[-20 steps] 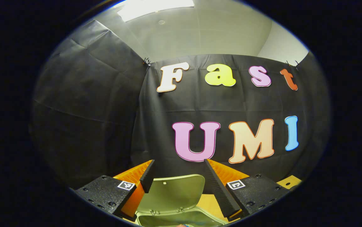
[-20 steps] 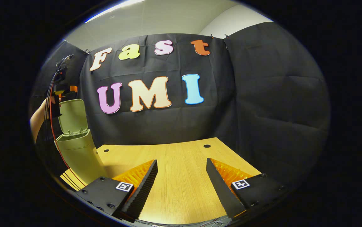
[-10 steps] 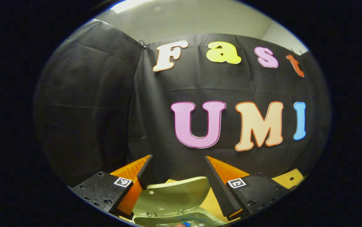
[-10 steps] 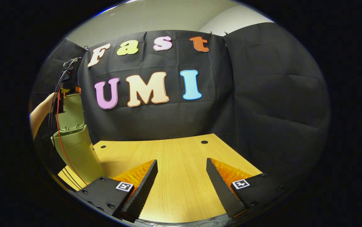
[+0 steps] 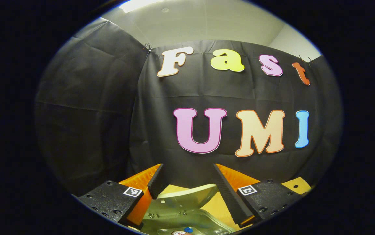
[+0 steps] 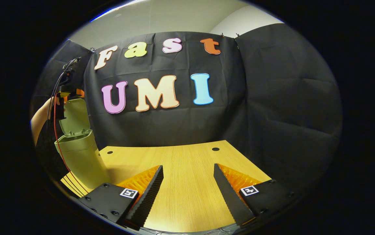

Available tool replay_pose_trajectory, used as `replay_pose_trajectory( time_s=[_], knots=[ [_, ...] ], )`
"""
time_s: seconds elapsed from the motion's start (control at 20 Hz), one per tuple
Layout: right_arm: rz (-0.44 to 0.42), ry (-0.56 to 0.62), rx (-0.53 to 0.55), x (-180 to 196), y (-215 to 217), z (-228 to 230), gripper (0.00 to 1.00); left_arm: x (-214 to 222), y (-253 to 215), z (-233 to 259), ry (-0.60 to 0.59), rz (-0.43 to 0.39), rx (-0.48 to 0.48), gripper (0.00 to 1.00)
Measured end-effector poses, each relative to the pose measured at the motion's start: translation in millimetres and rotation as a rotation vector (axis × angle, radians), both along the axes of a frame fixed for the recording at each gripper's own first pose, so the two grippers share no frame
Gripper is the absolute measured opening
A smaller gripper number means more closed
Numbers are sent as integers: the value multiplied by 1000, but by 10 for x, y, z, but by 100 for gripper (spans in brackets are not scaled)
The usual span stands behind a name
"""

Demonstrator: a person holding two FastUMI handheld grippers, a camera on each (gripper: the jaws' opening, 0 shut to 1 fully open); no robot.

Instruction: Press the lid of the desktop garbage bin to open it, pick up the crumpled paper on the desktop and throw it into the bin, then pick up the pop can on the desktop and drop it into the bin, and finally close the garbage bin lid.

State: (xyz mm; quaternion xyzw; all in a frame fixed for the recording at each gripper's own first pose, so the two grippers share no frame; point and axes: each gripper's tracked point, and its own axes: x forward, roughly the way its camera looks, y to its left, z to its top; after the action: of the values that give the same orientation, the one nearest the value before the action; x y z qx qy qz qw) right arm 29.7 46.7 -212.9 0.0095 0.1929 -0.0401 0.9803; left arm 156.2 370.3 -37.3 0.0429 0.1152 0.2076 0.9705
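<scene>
Above the open bin (image 5: pixel 187 220), the left tongs (image 5: pixel 187 182) gape empty.

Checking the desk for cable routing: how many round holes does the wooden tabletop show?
2 in the right gripper view: one near the far-left edge of the tabletop, one near the far-right. The bin may hide others.

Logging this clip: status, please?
Left gripper open, above the bin. Lid up, something inside. Right gripper open, empty, over bare desktop. Nothing in the way.
</scene>
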Motion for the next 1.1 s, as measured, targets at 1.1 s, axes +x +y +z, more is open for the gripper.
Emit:
replay_pose_trajectory(
  time_s=[1.1],
  knots=[
    [96,25,7,-8,128,-75,98,-798,-604,-538,101,-18,-161,87]
  ],
)
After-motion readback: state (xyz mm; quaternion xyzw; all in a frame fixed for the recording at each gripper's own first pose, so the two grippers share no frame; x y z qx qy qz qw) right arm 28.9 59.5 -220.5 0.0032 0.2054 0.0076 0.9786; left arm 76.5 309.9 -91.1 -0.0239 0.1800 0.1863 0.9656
